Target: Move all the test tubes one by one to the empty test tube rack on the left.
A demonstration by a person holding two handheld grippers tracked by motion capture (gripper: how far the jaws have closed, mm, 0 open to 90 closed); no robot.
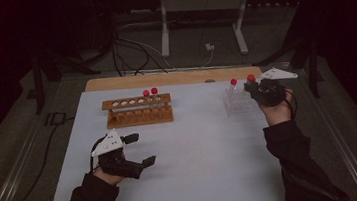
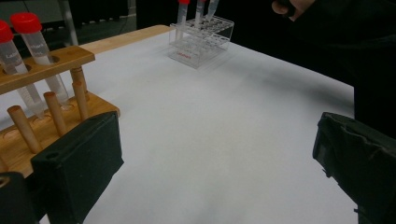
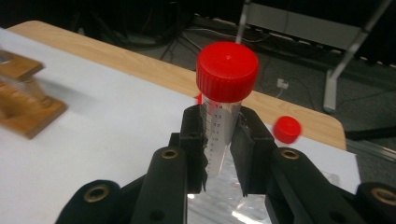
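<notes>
On held tube (image 3: 219,140), printed graduation numerals, unreadable

Tube (image 3: 219,140): clear, black graduation marks, red screw cap (image 3: 227,71). Rack (image 1: 139,110): light brown wood. Second rack (image 2: 201,39): transparent plastic, red lettering. Table cover (image 1: 196,149): plain white. Gripper jaws: black.

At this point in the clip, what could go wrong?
The right claw pinches the red-capped tube on its smooth wall below the cap, so it might slip or tilt. The clear rack looks light and could tip if the tube drags. A second capped tube stands close and may get knocked.
</notes>
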